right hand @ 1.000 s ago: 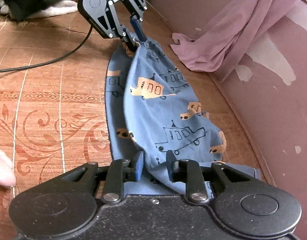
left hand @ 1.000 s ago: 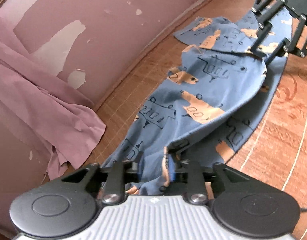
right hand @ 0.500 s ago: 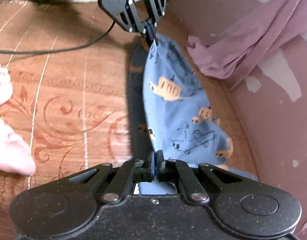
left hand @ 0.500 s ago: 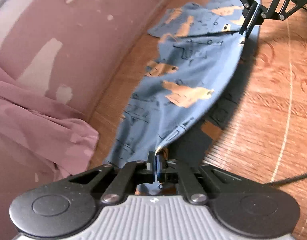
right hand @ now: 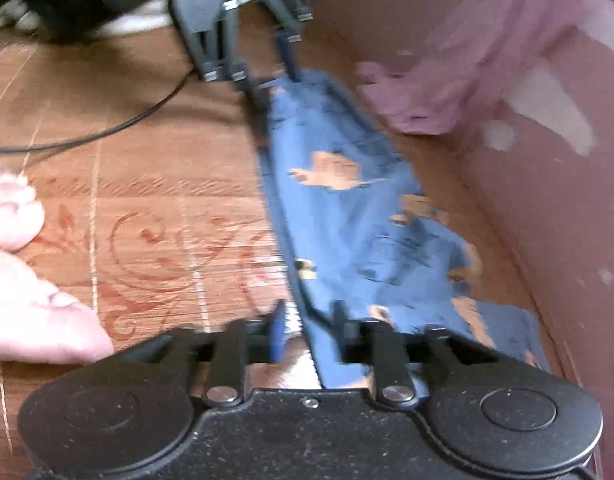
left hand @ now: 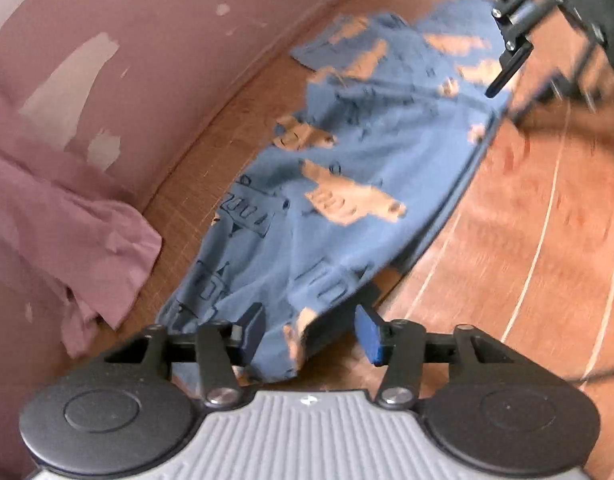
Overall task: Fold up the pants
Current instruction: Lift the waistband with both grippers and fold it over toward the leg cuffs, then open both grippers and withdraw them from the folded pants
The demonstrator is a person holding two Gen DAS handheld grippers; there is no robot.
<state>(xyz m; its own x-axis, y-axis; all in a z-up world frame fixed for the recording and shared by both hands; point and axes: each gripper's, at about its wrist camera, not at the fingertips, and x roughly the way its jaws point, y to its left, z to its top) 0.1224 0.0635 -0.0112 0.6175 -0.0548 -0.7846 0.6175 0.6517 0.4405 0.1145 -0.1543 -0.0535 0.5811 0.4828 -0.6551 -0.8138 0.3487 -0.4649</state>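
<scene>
Two grippers face each other along the length of a pair of blue pants (left hand: pixel 347 184) printed with orange and dark outline trucks, which lie flat on a wood-patterned mat (left hand: pixel 539 240) close beside a pink wall (left hand: pixel 147 40) with peeling paint. From the left wrist view, the left gripper (left hand: pixel 310 330) sits at the near end of the pants with its fingers spread apart; the cloth end lies loosely between them, touching or just beside the left finger (left hand: pixel 251 326), and nothing is pinched. At the far end of the pants, the right gripper (left hand: pixel 511 60) shows in the upper right corner, blurred, with its black finger tip over the edge of the cloth. From the right wrist view, the right gripper (right hand: pixel 309 330) also has its fingers parted, with the folded edge of the pants (right hand: pixel 347 208) running between them and not clamped. The left gripper (right hand: pixel 263 76) is seen beyond, at the far end of the cloth, its fingers apart as well. The pants lie as a long narrow strip, one leg laid over the other, with the folded side toward the open mat and the loose edges toward the wall. A crumpled pink cloth (left hand: pixel 67 232) is heaped against the wall, just beside the pants near the left gripper's end. A black cable (right hand: pixel 107 132) curves over the mat away from the wall, and a bare foot (right hand: pixel 35 312) rests on the mat well apart from the pants.
</scene>
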